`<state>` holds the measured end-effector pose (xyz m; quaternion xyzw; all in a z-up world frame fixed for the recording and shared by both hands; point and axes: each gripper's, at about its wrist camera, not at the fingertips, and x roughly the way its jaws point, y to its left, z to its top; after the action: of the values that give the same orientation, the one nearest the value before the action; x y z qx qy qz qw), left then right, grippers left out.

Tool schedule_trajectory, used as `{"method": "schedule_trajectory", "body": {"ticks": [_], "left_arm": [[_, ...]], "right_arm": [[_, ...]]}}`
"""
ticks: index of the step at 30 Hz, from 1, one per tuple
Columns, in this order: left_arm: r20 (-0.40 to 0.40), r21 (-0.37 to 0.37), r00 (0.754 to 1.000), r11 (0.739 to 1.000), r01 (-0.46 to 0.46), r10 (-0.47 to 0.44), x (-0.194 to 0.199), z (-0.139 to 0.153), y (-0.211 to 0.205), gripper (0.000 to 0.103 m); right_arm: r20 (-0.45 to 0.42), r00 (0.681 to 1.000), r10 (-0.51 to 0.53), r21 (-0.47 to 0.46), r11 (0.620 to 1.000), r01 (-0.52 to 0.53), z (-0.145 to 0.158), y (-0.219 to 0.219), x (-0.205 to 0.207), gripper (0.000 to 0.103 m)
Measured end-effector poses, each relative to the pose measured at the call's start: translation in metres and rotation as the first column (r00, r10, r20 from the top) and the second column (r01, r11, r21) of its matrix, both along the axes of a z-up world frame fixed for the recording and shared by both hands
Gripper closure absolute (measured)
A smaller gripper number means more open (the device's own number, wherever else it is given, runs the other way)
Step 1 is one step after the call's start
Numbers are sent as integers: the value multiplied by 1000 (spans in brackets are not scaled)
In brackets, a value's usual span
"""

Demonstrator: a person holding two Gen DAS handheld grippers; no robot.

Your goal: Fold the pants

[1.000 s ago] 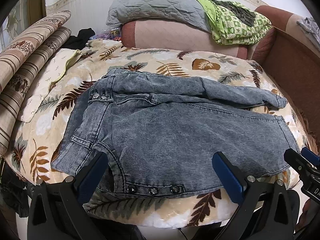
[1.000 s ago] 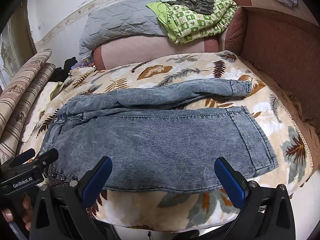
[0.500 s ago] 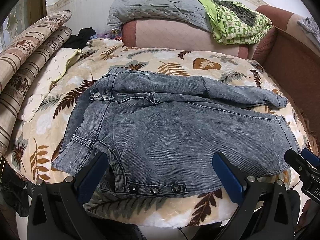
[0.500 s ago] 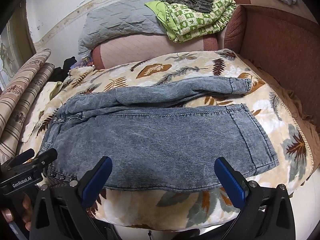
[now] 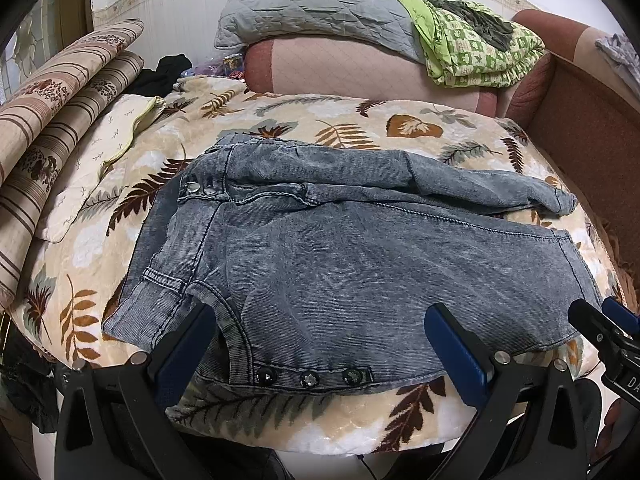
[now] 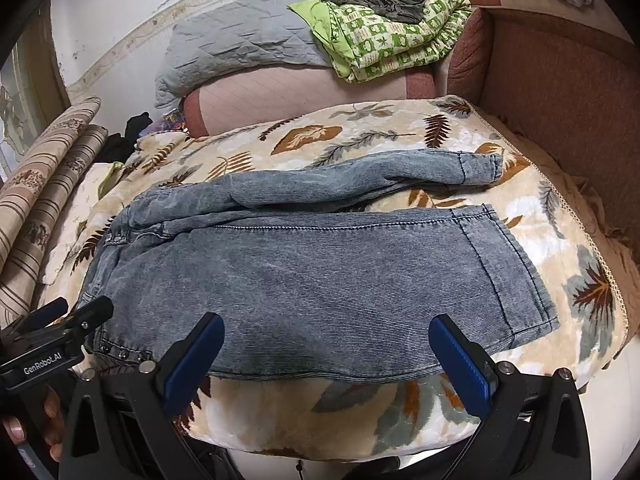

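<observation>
Pants of washed grey-blue denim lie spread on a leaf-patterned blanket, just beyond both hand-held grippers. The left hand-held gripper hovers at the near edge of the waist end with its blue-padded fingers spread wide and nothing between them; a row of three studs sits on the fabric between the fingers. The right hand-held gripper hovers at the near edge of the nearer leg, likewise wide open and empty, its pads above the denim's lower edge. The waistband lies at the left, and both legs run to the right, the nearer one flat and broad, the farther one narrower and rumpled, its cuff near the sofa arm at the right. At the far side, a grey quilted pillow and a green patterned cloth rest on a pink cushion. Striped rolled bedding lies at the left.
</observation>
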<state>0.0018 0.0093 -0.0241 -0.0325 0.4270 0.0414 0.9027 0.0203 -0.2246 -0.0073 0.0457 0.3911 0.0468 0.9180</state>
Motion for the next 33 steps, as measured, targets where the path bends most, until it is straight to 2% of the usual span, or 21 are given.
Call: {"method": "schedule_trajectory", "body": {"ticks": [20, 25, 27, 29, 31, 33], "left_arm": [[-1, 0, 1000, 1000, -3, 3, -1, -2, 1, 0], [-4, 0, 1000, 1000, -8, 8, -1, -3, 5, 0], [-9, -8, 1000, 1000, -26, 26, -1, -4, 16, 0], [-17, -17, 995, 995, -95, 94, 0, -8, 41, 0], [-28, -25, 987, 987, -161, 160, 1, -13, 67, 0], [-43, -14, 971, 971, -237, 237, 2, -18, 94, 0]], "right_arm": [[-6, 1000, -2, 5, 1000, 2, -3, -2, 1, 0], [-23, 1000, -8, 35, 999, 8, -7, -11, 1, 0], [-48, 999, -20, 69, 997, 23, -12, -26, -1, 0], [-72, 996, -59, 99, 993, 66, -18, -49, -4, 0], [-106, 983, -151, 143, 976, 166, -27, -92, -8, 0], [-153, 959, -239, 201, 943, 267, -36, -131, -10, 0]]}}
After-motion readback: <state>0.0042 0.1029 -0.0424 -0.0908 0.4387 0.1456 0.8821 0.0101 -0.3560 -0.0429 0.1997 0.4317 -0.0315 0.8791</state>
